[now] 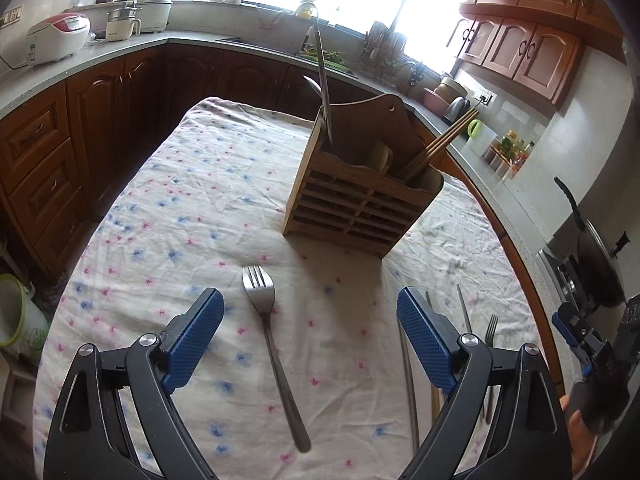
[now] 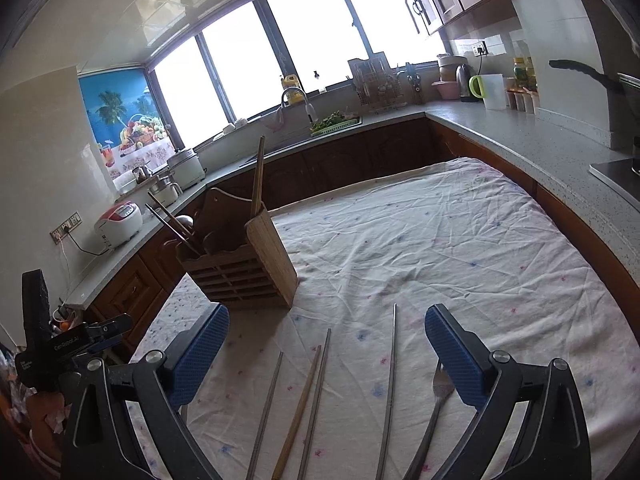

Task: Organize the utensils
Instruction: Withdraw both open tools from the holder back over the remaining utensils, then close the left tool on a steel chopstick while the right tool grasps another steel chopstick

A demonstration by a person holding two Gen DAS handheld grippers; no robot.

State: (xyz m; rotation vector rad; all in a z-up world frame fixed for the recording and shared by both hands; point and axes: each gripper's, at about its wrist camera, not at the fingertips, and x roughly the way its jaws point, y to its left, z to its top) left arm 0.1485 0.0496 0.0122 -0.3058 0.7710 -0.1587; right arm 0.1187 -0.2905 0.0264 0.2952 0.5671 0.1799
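Left hand-held gripper (image 1: 310, 340): jaws wide, nothing gripped, blue pads (image 1: 194, 334) clear of everything. Fork (image 1: 270, 344) lies on the cloth betw the pads, closer to the left pad, tines toward frame top, handle running to lower centre. Not touching either pad.

Right hand-held gripper (image 2: 326, 354): jaws wide too, empty. Betw its pads, lower centre of frame, loose chopsticks on the cloth: one metal chopstick (image 2: 266, 412) at left, a wooden chopstick (image 2: 300, 408) just beside it, another metal one (image 2: 318, 400) nearly touching the wooden one, a fourth (image 2: 390, 380) further right, well apart from those three. Second fork (image 2: 434, 404) lies just beside the right pad, partly hidden behind it.

Wooden utensil holder (image 1: 360, 196) stands upright on the surface past the left gripper, frame centre-right; upper-left of the pads in right wrist view. Slatted front, several compartments. Already in it: brown chopsticks (image 1: 440, 144) leaning right in the right compartment, long metal utensils (image 1: 324, 92) sticking up from the left one. Middle compartment contents unclear.

Surface (image 1: 192, 184) covered w/ wrinkled white cloth, small blue and pink flowers. Kitchen counter (image 2: 532, 136) wraps round behind; rice cooker (image 1: 54, 38) upper left in left wrist view.
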